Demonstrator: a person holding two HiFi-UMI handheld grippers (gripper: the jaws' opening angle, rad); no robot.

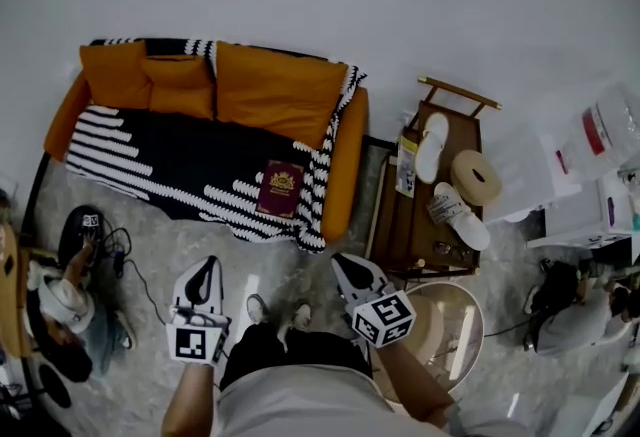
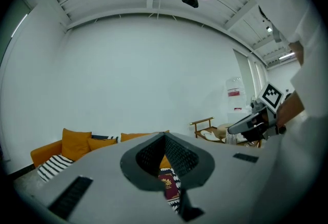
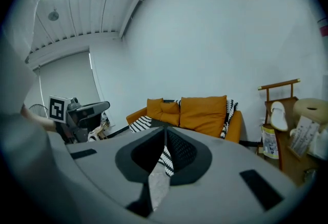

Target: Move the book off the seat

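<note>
**Grippers.** Both hang in front of you over the floor, well short of the sofa. The left gripper [image 1: 205, 271] has its jaws pressed together at the tips with nothing between them. The right gripper [image 1: 351, 270] is likewise closed and empty. Neither is ready to take anything.

**Book.** The book [image 1: 282, 188], maroon with a gold crest, lies flat on the striped blanket [image 1: 170, 160] covering the seat of the sofa [image 1: 347, 150]. It sits toward the seat's right end, near the front edge and close to the right arm. It is untouched, so I judge the task not yet begun.

**Recommendation.**
- Spread one pair of jaws before you get close.
- The left gripper's own view looks straight at the book through its jaws, so it seems the better lined up. The right gripper sits nearer the sofa arm, which could crowd it.
- A thin, flat book on soft cloth offers little edge to bite. Come in low from the front, slide one jaw under the near edge, and close on cover and pages together.
- Take care not to pinch the blanket with it.

**Beyond the book.** The cushions [image 1: 275, 85] behind stand apart from the book and should not interfere. The rack [image 1: 395, 225] beside the sofa's right arm is crowded, so the floor looks the simpler set-down.
</note>
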